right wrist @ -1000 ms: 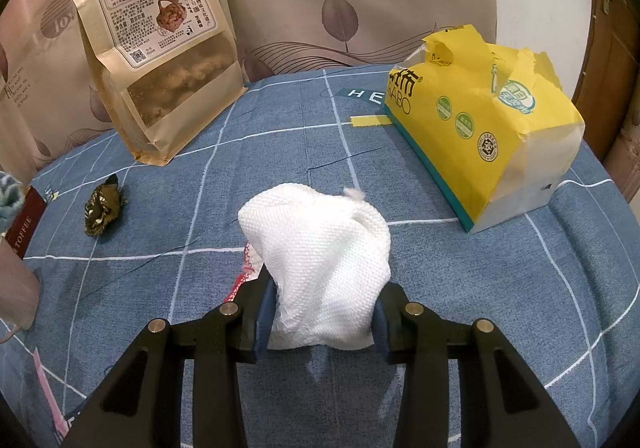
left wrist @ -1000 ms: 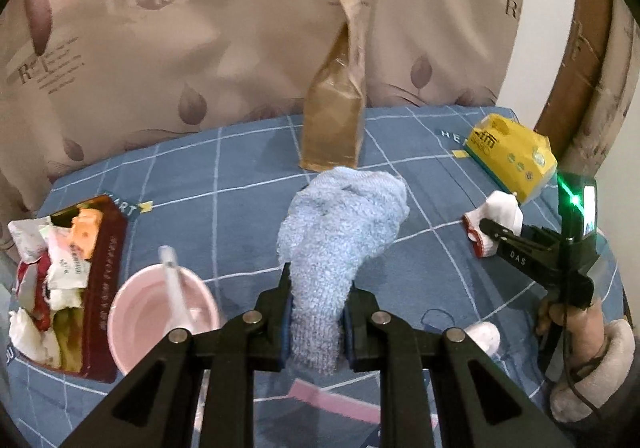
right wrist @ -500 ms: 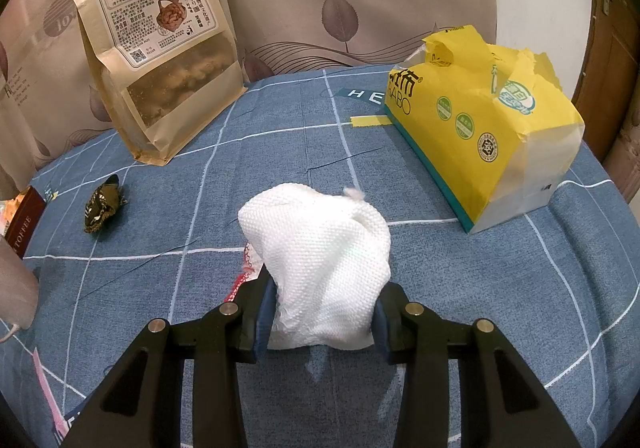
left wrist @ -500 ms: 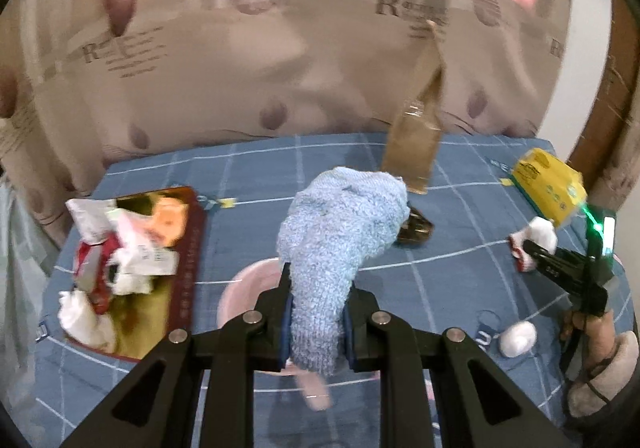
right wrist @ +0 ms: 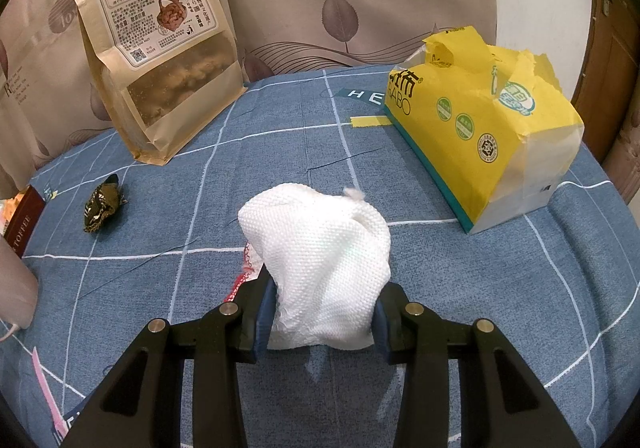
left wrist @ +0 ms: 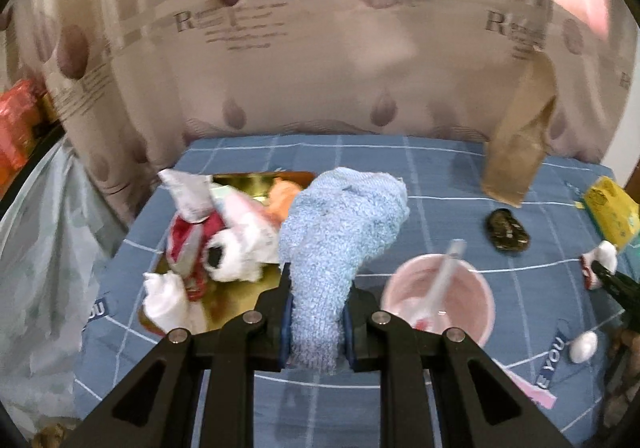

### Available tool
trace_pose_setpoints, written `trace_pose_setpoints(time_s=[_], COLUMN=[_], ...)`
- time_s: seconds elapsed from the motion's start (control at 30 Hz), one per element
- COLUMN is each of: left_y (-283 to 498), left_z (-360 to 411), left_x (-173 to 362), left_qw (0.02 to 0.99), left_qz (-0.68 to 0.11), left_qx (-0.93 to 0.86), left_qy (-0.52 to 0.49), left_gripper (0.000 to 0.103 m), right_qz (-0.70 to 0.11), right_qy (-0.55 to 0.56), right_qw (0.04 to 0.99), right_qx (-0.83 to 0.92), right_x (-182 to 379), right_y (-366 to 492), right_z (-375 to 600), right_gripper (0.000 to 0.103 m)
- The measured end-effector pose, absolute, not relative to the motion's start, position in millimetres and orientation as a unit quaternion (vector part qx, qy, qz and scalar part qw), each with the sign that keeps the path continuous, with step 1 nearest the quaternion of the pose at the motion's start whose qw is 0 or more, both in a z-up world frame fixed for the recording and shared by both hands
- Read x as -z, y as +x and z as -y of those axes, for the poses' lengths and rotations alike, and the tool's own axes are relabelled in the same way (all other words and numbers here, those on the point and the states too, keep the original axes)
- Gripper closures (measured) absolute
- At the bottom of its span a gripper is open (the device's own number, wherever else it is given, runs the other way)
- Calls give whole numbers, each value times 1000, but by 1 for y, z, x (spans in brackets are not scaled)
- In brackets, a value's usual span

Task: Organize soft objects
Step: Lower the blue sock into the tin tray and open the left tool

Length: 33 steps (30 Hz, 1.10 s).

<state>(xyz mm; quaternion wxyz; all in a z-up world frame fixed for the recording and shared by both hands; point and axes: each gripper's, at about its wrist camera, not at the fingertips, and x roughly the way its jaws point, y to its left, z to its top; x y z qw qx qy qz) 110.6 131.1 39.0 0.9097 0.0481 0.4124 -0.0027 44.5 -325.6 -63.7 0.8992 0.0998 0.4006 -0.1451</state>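
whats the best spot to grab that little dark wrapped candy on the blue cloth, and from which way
Probably the dark candy is best pinched across its plump middle, coming straight down from above. It lies flat on the blue cloth with thin twisted ends that would likely slip, and open cloth all round it. Both grippers are full now: the left gripper clamps a blue sock, the right gripper a white cloth.

A pink cup (left wrist: 472, 312) with spoon (left wrist: 440, 284), brown snack bag (right wrist: 160, 48), yellow pack (right wrist: 480, 136).
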Motion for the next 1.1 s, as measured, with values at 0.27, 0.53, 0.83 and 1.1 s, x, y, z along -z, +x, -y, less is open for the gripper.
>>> trace_pose_setpoints(time_s=[0.27,0.53,0.83,1.1], left_y=[119,128,133,133], left_z=[-166,-191,-203,-199], left_x=[-27,-9,20,38], left_qw=[905,896,882,874], left_qz=[-423,-437,-463,-477], left_qx=[-39,-71,-84,-81], left_qy=[38,34,35,42], left_gripper=[84,84,84,84], right_qz=[-401,-401,-401,-401], right_qy=[100,100,100,98], right_qw=[899,899,899,899], right_qx=[145,146,146,147], right_x=[64,64,64,65], right_y=[44,44,45,45], right_z=[326,325,325,326], right_gripper=[64,64,64,64])
